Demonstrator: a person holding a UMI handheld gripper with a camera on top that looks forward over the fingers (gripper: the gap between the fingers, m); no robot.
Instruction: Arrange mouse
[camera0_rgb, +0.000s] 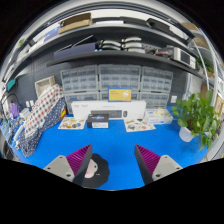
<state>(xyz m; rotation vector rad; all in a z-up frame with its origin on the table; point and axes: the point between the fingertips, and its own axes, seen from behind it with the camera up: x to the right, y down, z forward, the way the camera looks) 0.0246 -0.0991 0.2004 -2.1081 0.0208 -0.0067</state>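
A black mouse (96, 169) with a pale patch on its body lies on the blue table mat (115, 140). It sits right against the inner face of the left finger (70, 161), near its base. My gripper (112, 162) is open, with a wide gap of blue mat between the mouse and the right finger (152, 160). The lower part of the mouse is hidden at the bottom of the view.
A small dark box (99, 121) and flat papers (72, 123) lie at the mat's far edge. A checkered cloth item (42, 108) stands at the left. A green plant in a white pot (195, 115) stands at the right. Drawer cabinets (115, 82) and shelves fill the back.
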